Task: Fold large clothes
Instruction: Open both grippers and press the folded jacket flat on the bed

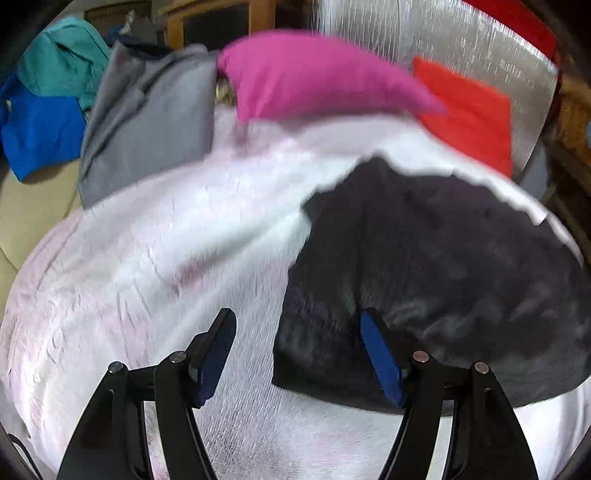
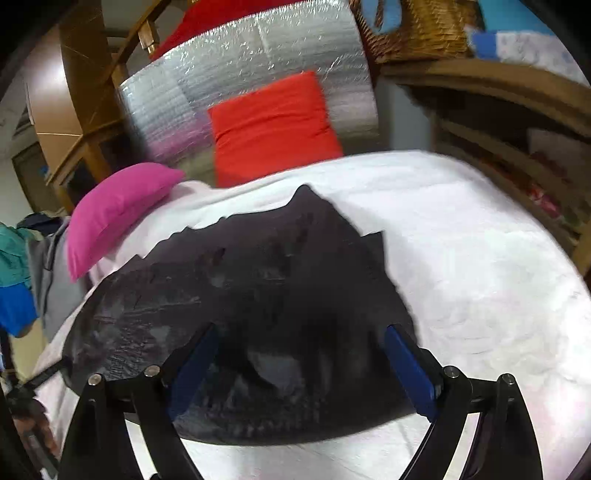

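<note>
Lying flat on white bedcover (image 1: 147,258): dark garment (image 1: 443,266), beneath both spread, empty grippers—left gripper (image 1: 299,332), right gripper (image 2: 301,347).

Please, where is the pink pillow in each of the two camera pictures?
Left wrist view: the pink pillow lies at top centre, beyond the white bedcover.
Right wrist view: the pink pillow lies at middle left.
Shared landmark: the red cushion against the silver foil sheet.

Home bedroom, bed with white cover (image 2: 461,240), pink pillow (image 2: 118,210) and red pillow (image 2: 273,129) at its head, wooden shelves (image 2: 517,147), wicker basket (image 2: 417,29), heaped clothes (image 1: 147,118) alongside
</note>
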Available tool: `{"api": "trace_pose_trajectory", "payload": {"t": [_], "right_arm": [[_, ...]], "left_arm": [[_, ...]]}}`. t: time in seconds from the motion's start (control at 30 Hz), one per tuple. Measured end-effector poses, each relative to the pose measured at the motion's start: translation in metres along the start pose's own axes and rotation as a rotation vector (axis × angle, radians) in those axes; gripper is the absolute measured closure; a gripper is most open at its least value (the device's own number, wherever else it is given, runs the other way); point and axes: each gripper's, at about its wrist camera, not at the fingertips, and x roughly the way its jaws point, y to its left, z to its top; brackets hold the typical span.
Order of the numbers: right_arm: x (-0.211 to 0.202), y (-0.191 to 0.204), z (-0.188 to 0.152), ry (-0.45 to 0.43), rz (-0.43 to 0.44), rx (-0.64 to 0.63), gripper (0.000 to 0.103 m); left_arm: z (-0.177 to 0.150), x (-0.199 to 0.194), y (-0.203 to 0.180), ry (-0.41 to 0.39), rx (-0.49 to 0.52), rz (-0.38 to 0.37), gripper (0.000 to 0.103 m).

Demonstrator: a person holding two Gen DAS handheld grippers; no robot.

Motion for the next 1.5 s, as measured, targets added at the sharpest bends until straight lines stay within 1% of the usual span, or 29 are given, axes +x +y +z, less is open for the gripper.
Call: {"api": "trace_pose_trajectory", "payload": {"t": [0.03,0.07,0.1,0.13,0.27,0.4,0.53,0.57,0.6,0.63,0.67,0.7,0.77,0.9,1.07,1.13,1.23,1.33,1.4,1.43,1.5], "right_arm": [[0.013,-0.003,-0.003,0.051,0.012,0.012,0.011],[0.027,-0.009,-0.007,0.104,0.003,0.024,0.011],[0.037,-0.015,-0.011,0.134,-0.020,0.034,0.011],[0.040,-0.019,-0.013,0.128,-0.036,0.036,0.011],[0.025,-0.021,-0.004,0.095,-0.023,0.055,0.011],[0.005,-0.008,0.019,0.026,0.022,0.032,0.012],[0.014,0.004,0.038,0.019,0.071,0.001,0.012],[0.020,0.002,0.037,0.041,0.078,0.003,0.012],[0.036,-0.003,0.036,0.099,0.080,0.026,0.012],[0.047,-0.012,0.031,0.148,0.059,0.054,0.012],[0.055,-0.017,0.028,0.173,0.046,0.075,0.012],[0.059,-0.023,0.024,0.185,0.054,0.096,0.012],[0.054,-0.021,0.023,0.166,0.057,0.086,0.012],[0.045,-0.014,0.023,0.174,0.049,0.047,0.012],[0.031,-0.026,0.023,0.179,0.043,0.058,0.012],[0.027,-0.024,0.024,0.172,0.036,0.049,0.012],[0.021,-0.015,0.031,0.136,0.044,0.029,0.012],[0.019,-0.011,0.047,0.097,0.040,0.019,0.012],[0.019,-0.017,0.058,0.083,0.033,0.029,0.012],[0.021,-0.024,0.064,0.077,0.022,0.036,0.012],[0.027,-0.035,0.072,0.080,0.002,0.051,0.012]], "left_arm": [[-0.002,0.003,0.001,-0.001,-0.007,-0.007,0.031],[-0.002,0.003,0.002,-0.003,-0.014,-0.013,0.031],[-0.001,0.003,0.002,0.000,-0.012,-0.013,0.031],[0.000,0.003,0.001,0.001,-0.005,-0.010,0.031],[0.003,0.004,-0.001,0.001,0.025,-0.003,0.031],[0.005,0.010,-0.002,-0.008,0.024,0.010,0.031],[0.000,0.003,-0.005,-0.013,0.041,0.029,0.031],[0.001,0.003,-0.005,-0.011,0.044,0.030,0.031],[0.001,0.003,-0.005,-0.009,0.048,0.031,0.031],[0.002,0.003,-0.005,-0.008,0.051,0.032,0.031],[0.002,0.003,-0.006,-0.008,0.055,0.034,0.031],[0.002,0.002,-0.006,-0.008,0.059,0.037,0.031],[0.002,0.002,-0.007,-0.011,0.068,0.040,0.031],[0.002,0.003,-0.006,-0.013,0.063,0.043,0.029],[0.002,0.002,-0.006,-0.008,0.063,0.041,0.029],[0.003,0.000,-0.006,-0.006,0.067,0.041,0.029],[0.009,-0.013,-0.007,-0.041,0.078,0.037,0.029],[0.027,-0.024,-0.006,-0.095,0.100,0.037,0.029],[0.043,-0.020,-0.002,-0.079,0.087,0.006,0.029],[0.052,-0.016,0.000,-0.062,0.077,-0.024,0.029],[0.067,-0.005,-0.001,-0.030,0.088,-0.075,0.029]]}}
